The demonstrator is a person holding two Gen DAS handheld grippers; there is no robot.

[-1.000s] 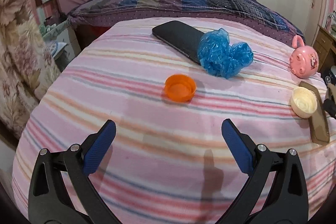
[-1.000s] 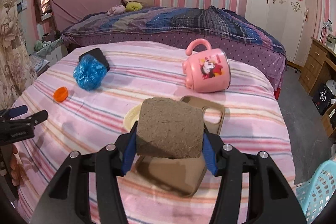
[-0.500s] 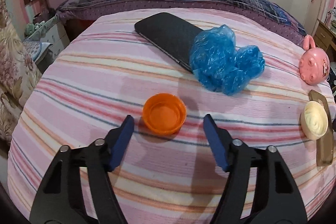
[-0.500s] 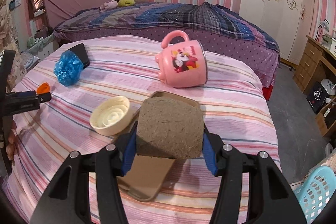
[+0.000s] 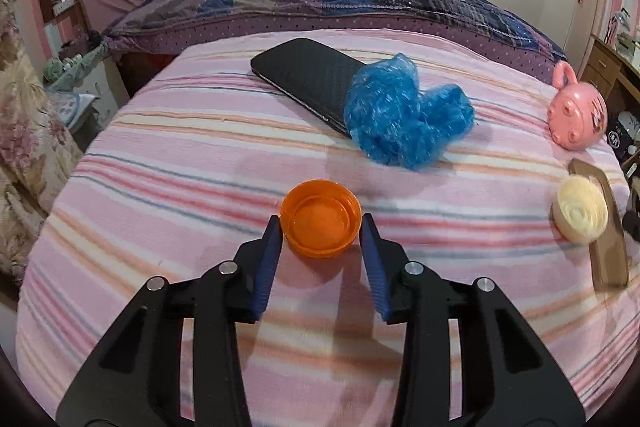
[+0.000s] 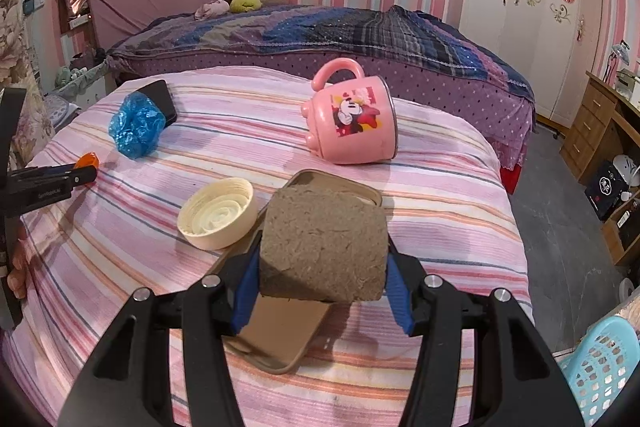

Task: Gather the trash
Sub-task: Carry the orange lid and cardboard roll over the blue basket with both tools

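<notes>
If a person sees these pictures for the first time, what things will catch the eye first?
Probably the brown fibrous block clamped in the right gripper, low in the middle of its view. Next, the orange cap between the left gripper's jaws, which have just been closing around it on the pink striped blanket. Behind lie a crumpled blue plastic bag and a tipped pink mug.

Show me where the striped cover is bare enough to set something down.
Bare striped cover lies left of the orange cap and black phone, out to the edge. Another patch runs between blue plastic bag and pink mug. Crowded: cream lid, tan phone case, right gripper holding the brown block.
</notes>
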